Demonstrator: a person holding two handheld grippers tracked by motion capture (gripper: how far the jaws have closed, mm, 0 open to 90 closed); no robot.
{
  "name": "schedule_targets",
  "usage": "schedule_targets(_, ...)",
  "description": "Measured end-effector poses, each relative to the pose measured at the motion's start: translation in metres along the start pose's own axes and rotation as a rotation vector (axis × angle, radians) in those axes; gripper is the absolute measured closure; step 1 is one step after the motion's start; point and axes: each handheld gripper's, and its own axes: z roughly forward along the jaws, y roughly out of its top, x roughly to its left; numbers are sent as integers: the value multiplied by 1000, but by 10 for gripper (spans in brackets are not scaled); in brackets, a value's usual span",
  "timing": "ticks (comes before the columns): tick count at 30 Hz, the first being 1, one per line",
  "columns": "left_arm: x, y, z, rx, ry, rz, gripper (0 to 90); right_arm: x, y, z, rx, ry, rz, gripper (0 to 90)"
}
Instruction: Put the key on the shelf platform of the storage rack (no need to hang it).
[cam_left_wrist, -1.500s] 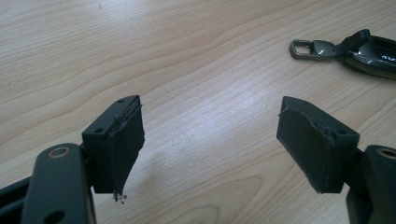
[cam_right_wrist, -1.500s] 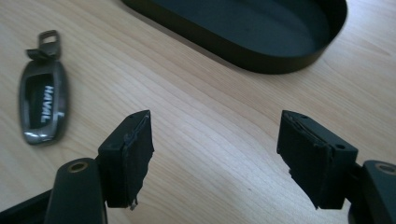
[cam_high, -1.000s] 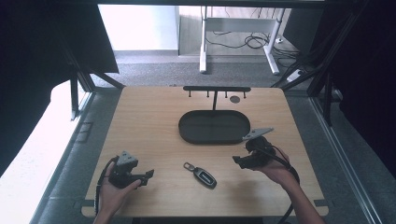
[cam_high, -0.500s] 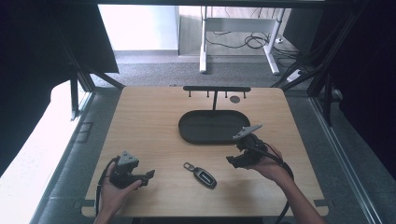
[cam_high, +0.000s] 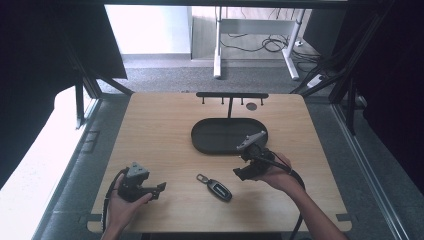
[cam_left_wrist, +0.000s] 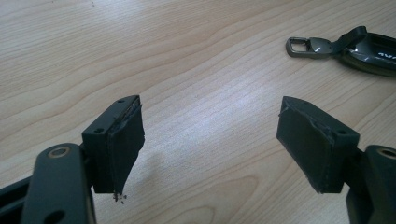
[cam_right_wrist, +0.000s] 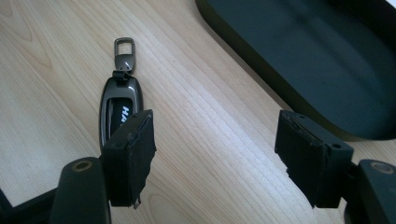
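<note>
A dark car key fob (cam_high: 216, 187) with a metal clip lies flat on the wooden table near its front edge; it also appears in the left gripper view (cam_left_wrist: 369, 46) and the right gripper view (cam_right_wrist: 116, 109). My right gripper (cam_high: 240, 173) hovers just right of the fob, open, its jaws (cam_right_wrist: 217, 140) empty, with the left pad (cam_right_wrist: 130, 154) partly covering the fob's near end. My left gripper (cam_high: 160, 188) rests at the front left, open (cam_left_wrist: 210, 126), nothing between its pads. A black oval tray (cam_high: 225, 135) sits behind the fob, empty.
A black key rack (cam_high: 231, 95) with several hooks stands at the table's back edge, with a small dark disc (cam_high: 251, 106) beside it. The tray's rim (cam_right_wrist: 261, 88) lies close to my right gripper. Bare wood stretches across the left half.
My right gripper has moved left along the tray's front rim, toward the key fob. The left gripper and the fob have stayed where they were.
</note>
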Motion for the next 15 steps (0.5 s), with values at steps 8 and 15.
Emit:
schedule_targets(8, 0, 0, 1, 2, 0, 0, 233, 10, 11, 9, 28, 11, -30, 292)
schedule_targets(15, 0, 0, 0, 0, -1, 0, 233, 20, 19, 18, 50, 25, -58, 290)
